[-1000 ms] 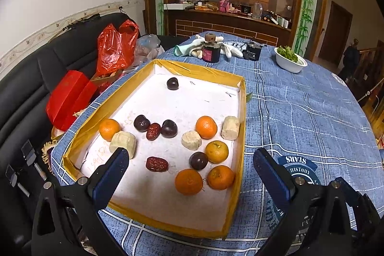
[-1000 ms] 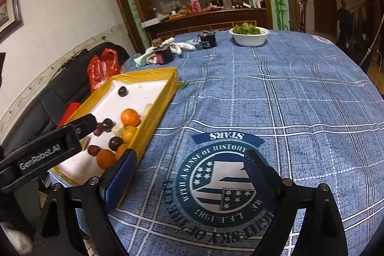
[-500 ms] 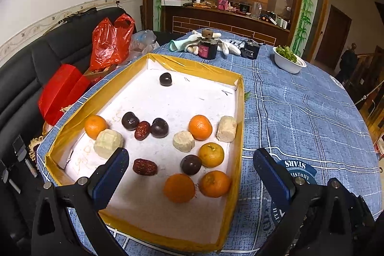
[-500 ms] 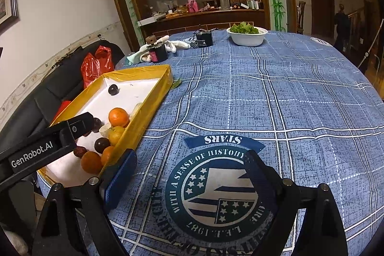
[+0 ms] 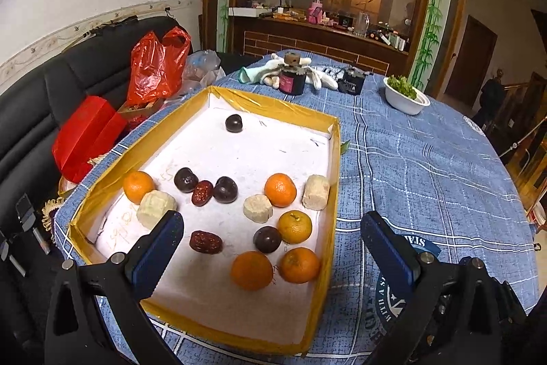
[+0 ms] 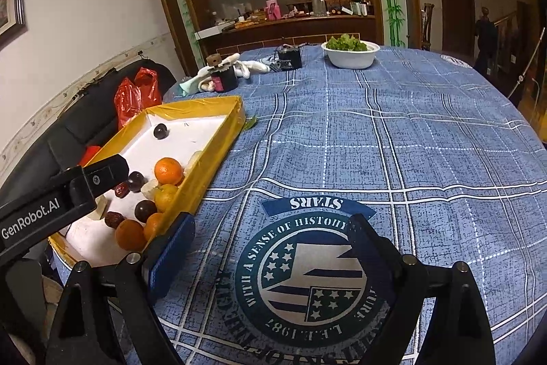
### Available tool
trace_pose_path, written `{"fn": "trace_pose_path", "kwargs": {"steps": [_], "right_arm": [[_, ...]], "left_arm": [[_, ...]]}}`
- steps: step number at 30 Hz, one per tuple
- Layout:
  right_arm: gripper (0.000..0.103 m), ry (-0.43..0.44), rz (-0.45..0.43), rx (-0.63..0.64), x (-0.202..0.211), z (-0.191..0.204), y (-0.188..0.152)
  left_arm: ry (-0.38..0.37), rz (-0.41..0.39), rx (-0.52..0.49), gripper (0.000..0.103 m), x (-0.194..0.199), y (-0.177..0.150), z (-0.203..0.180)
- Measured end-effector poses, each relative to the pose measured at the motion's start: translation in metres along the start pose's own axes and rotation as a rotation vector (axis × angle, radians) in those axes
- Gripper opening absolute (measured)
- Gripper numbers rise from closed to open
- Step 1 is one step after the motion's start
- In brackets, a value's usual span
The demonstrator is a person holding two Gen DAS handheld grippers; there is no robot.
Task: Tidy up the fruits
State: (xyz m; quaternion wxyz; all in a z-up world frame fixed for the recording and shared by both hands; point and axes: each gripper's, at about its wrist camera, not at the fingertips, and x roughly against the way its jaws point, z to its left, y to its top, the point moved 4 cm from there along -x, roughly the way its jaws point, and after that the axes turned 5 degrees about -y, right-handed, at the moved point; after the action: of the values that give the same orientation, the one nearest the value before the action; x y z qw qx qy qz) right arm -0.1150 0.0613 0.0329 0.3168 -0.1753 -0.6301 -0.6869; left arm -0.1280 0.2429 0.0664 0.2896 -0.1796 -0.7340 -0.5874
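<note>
left hand-held gripper (image 5: 271, 247) released over yellow tray (image 5: 333, 180) | right hand-held gripper (image 6: 270, 253) released above tablecloth (image 6: 393, 139)

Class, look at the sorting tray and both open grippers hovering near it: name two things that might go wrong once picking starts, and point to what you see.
1. The fruits lie crowded: a dark plum touches a mandarin, so the wide-open left gripper may nudge neighbours or send round fruit rolling.
2. The right gripper hangs over the tablecloth beside the yellow tray wall; reaching in, a finger might catch that wall and shift the tray.
</note>
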Motion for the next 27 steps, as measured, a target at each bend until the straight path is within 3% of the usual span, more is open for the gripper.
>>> {"fn": "trace_pose_path", "kwargs": {"steps": [3,9,13,19,24,27], "right_arm": [[0.094,0.001,-0.016,0.005,0.007,0.002,0.001],[0.094,0.012,-0.050,0.027,0.024,0.009,0.001],[0.094,0.017,-0.077,0.036,0.035,0.012,0.001],[0.094,0.030,-0.098,0.040,0.046,0.015,0.002],[0.095,0.058,-0.120,0.075,0.056,0.024,-0.001],[0.096,0.067,-0.129,0.101,0.059,0.030,-0.002]], "left_arm": [[0.011,-0.045,-0.005,0.103,0.012,0.002,-0.001],[0.019,-0.237,-0.014,0.103,0.057,0.011,-0.003],[0.024,-0.294,0.003,0.103,0.077,0.017,0.001],[0.005,-0.311,0.022,0.103,0.090,0.017,0.006],[0.059,-0.332,-0.049,0.103,0.094,0.011,-0.006],[0.052,-0.307,-0.071,0.103,0.092,0.009,-0.012]]}}
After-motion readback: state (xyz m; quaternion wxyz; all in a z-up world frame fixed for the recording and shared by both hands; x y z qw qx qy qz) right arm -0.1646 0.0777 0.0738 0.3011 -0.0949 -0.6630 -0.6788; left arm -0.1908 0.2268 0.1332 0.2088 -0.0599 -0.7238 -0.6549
